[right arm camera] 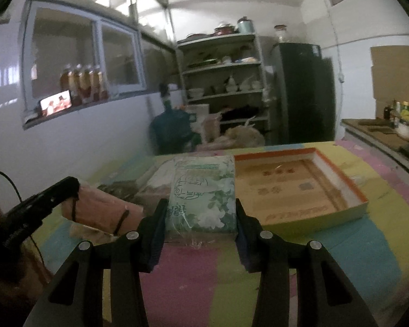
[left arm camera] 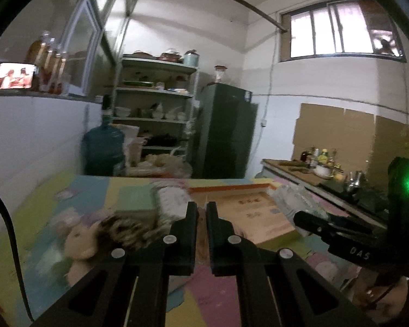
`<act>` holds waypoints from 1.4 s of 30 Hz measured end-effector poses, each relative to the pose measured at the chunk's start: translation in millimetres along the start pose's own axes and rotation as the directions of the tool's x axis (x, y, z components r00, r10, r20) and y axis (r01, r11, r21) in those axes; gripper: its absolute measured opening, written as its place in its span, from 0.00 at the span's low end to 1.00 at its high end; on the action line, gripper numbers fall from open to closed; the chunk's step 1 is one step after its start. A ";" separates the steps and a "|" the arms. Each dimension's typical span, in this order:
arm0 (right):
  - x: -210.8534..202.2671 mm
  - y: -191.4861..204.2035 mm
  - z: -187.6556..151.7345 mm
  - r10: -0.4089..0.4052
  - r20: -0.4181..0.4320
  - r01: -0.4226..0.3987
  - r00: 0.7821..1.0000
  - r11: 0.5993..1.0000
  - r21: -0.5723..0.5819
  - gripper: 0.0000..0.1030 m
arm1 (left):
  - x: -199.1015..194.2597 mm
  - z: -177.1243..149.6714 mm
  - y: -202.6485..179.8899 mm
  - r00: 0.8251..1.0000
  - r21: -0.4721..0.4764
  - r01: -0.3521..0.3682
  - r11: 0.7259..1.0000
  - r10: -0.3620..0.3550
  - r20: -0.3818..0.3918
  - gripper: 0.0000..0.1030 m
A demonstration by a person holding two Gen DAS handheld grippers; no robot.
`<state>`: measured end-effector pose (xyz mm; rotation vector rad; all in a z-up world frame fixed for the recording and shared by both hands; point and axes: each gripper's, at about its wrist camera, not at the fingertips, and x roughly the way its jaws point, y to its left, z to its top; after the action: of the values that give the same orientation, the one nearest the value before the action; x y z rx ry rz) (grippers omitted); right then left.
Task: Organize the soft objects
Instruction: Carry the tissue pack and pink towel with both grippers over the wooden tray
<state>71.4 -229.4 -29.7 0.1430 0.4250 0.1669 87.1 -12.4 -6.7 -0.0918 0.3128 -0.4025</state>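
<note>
My right gripper (right arm camera: 200,212) is shut on a green floral tissue pack (right arm camera: 201,193), one finger on each side, held just above the colourful mat. An open cardboard box tray (right arm camera: 300,188) with an orange rim lies right of it. My left gripper (left arm camera: 201,212) has its jaws almost together; in the right wrist view it (right arm camera: 68,188) grips the edge of a pink soft item (right arm camera: 101,212). A doll with dark curly hair (left arm camera: 101,237) lies on the mat to the left. The box tray also shows in the left wrist view (left arm camera: 259,212).
A clear plastic pack (left arm camera: 294,201) lies right of the tray. More packs (right arm camera: 155,179) lie behind the tissue pack. A blue water jug (left arm camera: 103,147), shelves (left arm camera: 155,109) and a dark fridge (left arm camera: 226,130) stand beyond the table. A counter with bottles (left arm camera: 321,163) is on the right.
</note>
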 end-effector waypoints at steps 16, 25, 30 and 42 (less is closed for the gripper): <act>19.0 -103.2 21.2 -0.144 0.001 0.143 0.990 0.987 0.079 0.44 | 102.8 24.3 -63.0 0.988 -0.021 0.139 0.990 -0.140 -0.063 0.07; 51.9 -141.7 24.2 -0.151 -0.077 0.157 0.986 0.984 0.081 0.44 | 165.5 13.6 -88.5 0.978 -0.037 0.123 0.992 -0.127 -0.164 0.07; 71.6 -161.3 22.6 -0.120 -0.138 0.134 0.983 0.986 0.100 0.44 | 194.9 3.4 -92.6 0.965 -0.045 0.094 0.995 -0.102 -0.241 0.07; 101.8 -176.8 18.9 -0.096 -0.238 0.123 0.967 0.987 0.101 0.45 | 230.9 -15.6 -88.9 0.932 -0.065 0.065 0.996 -0.084 -0.352 0.09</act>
<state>193.9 -384.6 -83.6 0.2140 0.6752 0.0493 250.8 -186.4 -73.1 -0.0824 0.6791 -0.4870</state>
